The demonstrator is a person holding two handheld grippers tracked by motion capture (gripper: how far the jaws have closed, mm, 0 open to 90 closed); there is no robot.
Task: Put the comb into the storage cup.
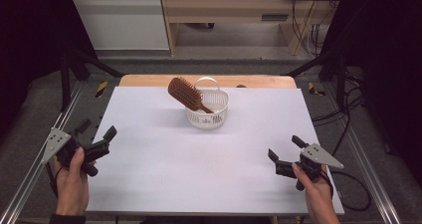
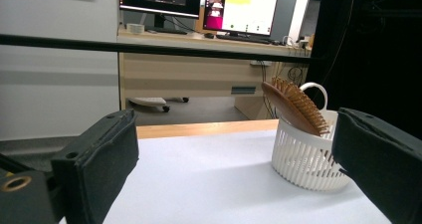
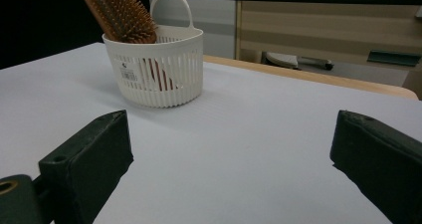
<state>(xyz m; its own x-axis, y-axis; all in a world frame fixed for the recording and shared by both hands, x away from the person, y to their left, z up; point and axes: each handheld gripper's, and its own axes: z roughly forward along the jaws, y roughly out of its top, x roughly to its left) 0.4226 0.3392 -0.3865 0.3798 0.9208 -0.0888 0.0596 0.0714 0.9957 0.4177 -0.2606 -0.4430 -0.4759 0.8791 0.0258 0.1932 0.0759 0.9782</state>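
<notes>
A brown wooden hairbrush (image 1: 187, 94) stands tilted in a small white slotted basket (image 1: 209, 115) at the back middle of the white table; its handle is down inside and its bristled head leans out to the left. The left gripper view has the hairbrush (image 2: 295, 106) and basket (image 2: 303, 157) at the right, the right gripper view has the hairbrush (image 3: 119, 14) and basket (image 3: 157, 69) at the upper left. My left gripper (image 1: 95, 130) rests open at the table's left edge. My right gripper (image 1: 285, 148) is open near the front right. Both hold nothing.
The white table (image 1: 164, 159) lies between the grippers and the basket. A wooden strip (image 1: 149, 80) runs along its far edge. Metal rails (image 1: 30, 174) flank both sides. Cables (image 1: 356, 194) trail at the right. A desk with monitors (image 2: 199, 5) stands beyond.
</notes>
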